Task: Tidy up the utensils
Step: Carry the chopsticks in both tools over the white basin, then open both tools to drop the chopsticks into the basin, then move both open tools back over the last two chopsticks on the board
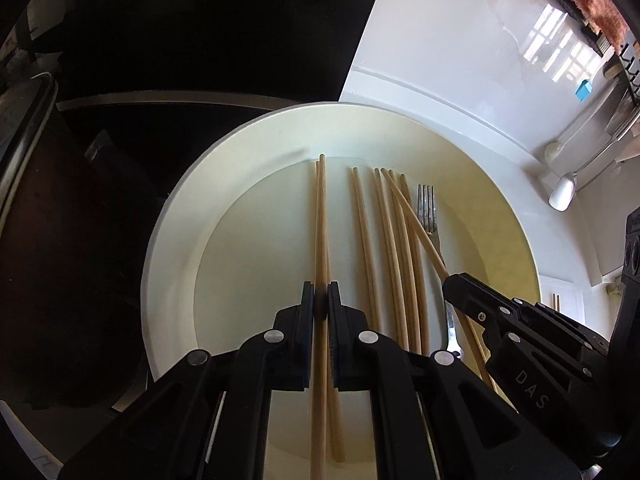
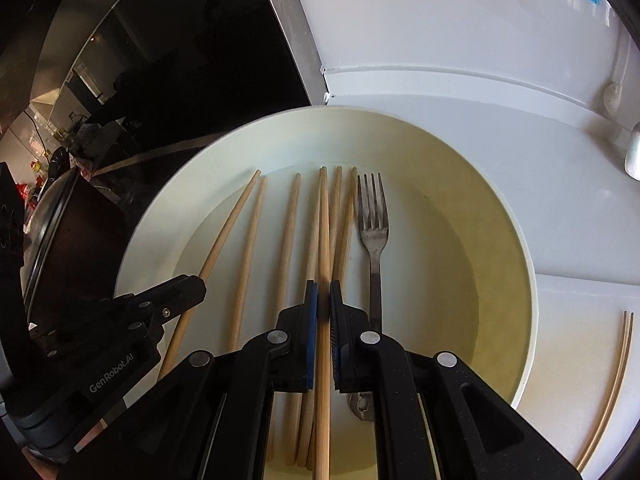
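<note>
Round cream plate (image 1: 176, 264) on white counter (image 1: 440, 80): holds loose wooden chopsticks (image 2: 288, 240) and one grey metal fork (image 2: 374, 232). Left black gripper (image 1: 321, 300) clenched on one wooden chopstick (image 1: 321, 220); right black gripper (image 2: 324, 300) clenched on another single chopstick (image 2: 324, 232). Two thin chopsticks (image 2: 612, 392) lie on the counter beside the plate.

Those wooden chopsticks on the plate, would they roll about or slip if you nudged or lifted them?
Probably. The chopsticks look thin and round, lying loose on a smooth glossy plate, so a nudge would likely roll them. They seem light and stiff: the right gripper holds one straight without sagging. The metal fork beside them looks flatter, likelier to stay put.
</note>
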Demonstrator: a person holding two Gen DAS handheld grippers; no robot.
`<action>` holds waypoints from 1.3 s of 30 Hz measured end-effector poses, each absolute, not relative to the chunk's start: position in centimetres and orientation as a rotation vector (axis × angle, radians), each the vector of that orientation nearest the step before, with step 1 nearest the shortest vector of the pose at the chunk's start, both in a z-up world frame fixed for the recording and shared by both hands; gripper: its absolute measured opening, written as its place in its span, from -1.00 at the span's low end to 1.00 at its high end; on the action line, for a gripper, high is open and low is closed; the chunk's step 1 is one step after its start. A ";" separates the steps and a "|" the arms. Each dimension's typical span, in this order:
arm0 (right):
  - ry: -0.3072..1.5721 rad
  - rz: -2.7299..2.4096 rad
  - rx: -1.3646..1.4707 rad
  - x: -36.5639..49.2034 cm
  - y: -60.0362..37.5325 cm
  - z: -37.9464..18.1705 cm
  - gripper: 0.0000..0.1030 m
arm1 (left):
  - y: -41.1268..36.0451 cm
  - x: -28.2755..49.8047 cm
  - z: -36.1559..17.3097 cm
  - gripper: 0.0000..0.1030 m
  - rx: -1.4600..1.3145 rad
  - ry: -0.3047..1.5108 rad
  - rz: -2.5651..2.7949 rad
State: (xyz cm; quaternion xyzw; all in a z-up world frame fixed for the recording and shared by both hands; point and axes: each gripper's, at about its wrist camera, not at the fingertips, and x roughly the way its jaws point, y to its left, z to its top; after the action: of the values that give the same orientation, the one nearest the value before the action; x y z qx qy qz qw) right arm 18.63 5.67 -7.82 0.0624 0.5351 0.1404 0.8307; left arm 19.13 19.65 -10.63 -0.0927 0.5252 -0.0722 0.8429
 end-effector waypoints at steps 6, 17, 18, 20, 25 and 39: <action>1.195 0.302 0.122 19.2 5.7 -9.2 -0.88 | 19.6 19.8 -12.1 -0.85 -0.197 1.164 -0.154; 1.229 0.293 0.117 19.1 5.2 -9.7 -0.79 | 19.5 20.0 -12.3 -0.38 -0.185 1.179 -0.123; 1.221 0.294 0.111 19.1 5.3 -9.5 -0.59 | 19.5 20.0 -12.1 -0.30 -0.181 1.175 -0.116; 1.195 0.291 0.098 18.8 5.1 -8.8 -0.45 | 19.7 19.8 -11.6 -0.06 -0.173 1.159 -0.112; 1.144 0.277 0.083 17.8 4.2 -7.2 -0.22 | 20.7 18.6 -9.8 0.35 -0.146 1.105 -0.085; 1.021 0.184 0.082 11.5 0.8 -3.3 0.20 | 20.9 15.0 -5.8 0.86 -0.101 0.995 -0.054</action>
State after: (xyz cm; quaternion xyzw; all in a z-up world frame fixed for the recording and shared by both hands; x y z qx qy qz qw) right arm 11.54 0.80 -3.25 0.0391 0.4879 0.0879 0.8676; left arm 14.98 20.86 -5.76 -0.0486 0.4768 -0.0260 0.8773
